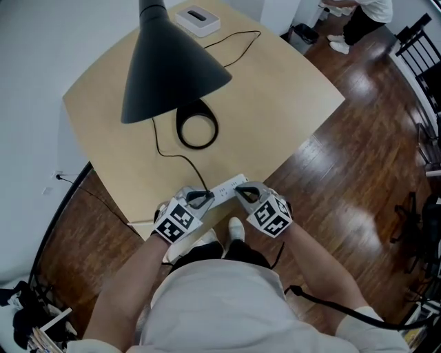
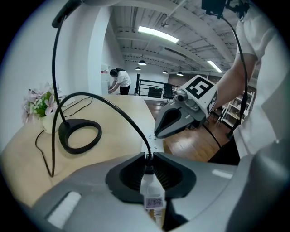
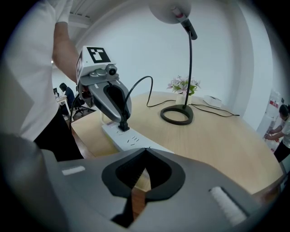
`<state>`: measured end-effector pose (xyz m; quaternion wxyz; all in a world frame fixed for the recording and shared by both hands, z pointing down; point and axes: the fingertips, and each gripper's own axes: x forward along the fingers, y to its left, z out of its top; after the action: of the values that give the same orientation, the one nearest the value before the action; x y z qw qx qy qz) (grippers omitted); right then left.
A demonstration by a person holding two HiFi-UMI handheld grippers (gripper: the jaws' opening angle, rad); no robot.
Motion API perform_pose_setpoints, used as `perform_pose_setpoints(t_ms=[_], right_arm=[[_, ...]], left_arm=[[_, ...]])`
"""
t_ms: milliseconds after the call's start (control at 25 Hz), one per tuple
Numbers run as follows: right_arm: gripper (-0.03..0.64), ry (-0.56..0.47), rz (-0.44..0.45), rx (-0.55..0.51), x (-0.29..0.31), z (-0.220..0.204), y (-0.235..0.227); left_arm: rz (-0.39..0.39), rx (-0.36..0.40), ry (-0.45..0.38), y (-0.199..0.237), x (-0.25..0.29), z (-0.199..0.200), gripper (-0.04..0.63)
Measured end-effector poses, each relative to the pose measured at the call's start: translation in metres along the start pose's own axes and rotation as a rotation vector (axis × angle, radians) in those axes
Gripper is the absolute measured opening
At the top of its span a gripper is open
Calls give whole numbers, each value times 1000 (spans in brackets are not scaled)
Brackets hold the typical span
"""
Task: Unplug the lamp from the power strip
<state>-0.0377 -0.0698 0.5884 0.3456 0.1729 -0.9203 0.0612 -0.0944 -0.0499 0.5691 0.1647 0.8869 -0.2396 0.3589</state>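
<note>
The black lamp [image 1: 169, 58] stands on the wooden table [image 1: 289, 83], its ring base [image 1: 198, 128] mid-table. Its cord [image 1: 180, 157] runs to a black plug [image 3: 123, 126] seated in the white power strip [image 1: 227, 187] at the table's front edge. My left gripper [image 2: 148, 156] is shut on that plug, fingers closed round it just above the strip. My right gripper [image 3: 145, 149] is shut, its tips down on the other end of the strip [image 3: 131, 139] with nothing between them. In the head view the left gripper [image 1: 202, 200] and right gripper [image 1: 244, 195] sit close together.
A white box [image 1: 198, 19] with its own cable lies at the table's far side. A vase of flowers [image 3: 183, 86] stands behind the lamp base [image 3: 177, 114]. A person [image 1: 362, 17] stands far back; black chairs [image 1: 420, 41] line the wood floor at right.
</note>
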Motion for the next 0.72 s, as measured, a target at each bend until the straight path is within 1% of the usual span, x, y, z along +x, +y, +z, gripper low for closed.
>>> perform_pose_setpoints(t_ms=[120, 240, 360, 440, 520, 720], right_arm=[[6, -16, -2, 13, -1, 0, -1], [6, -24, -10, 29, -2, 1, -1], [6, -29, -12, 31, -1, 3, -1], [6, -35, -12, 35, -1, 2, -2], [6, -37, -12, 43, -1, 2, -2], [6, -37, -7, 56, -1, 2, 0]], left_arm=[[-5, 18, 4, 0, 2, 1, 57], [-10, 18, 0, 1, 0, 1, 54], [-2, 4, -32, 3, -7, 8, 54], [10, -15, -68, 8, -13, 16, 54], [25, -33, -85, 14, -18, 18, 54], [94, -76, -45, 42, -22, -1, 54]])
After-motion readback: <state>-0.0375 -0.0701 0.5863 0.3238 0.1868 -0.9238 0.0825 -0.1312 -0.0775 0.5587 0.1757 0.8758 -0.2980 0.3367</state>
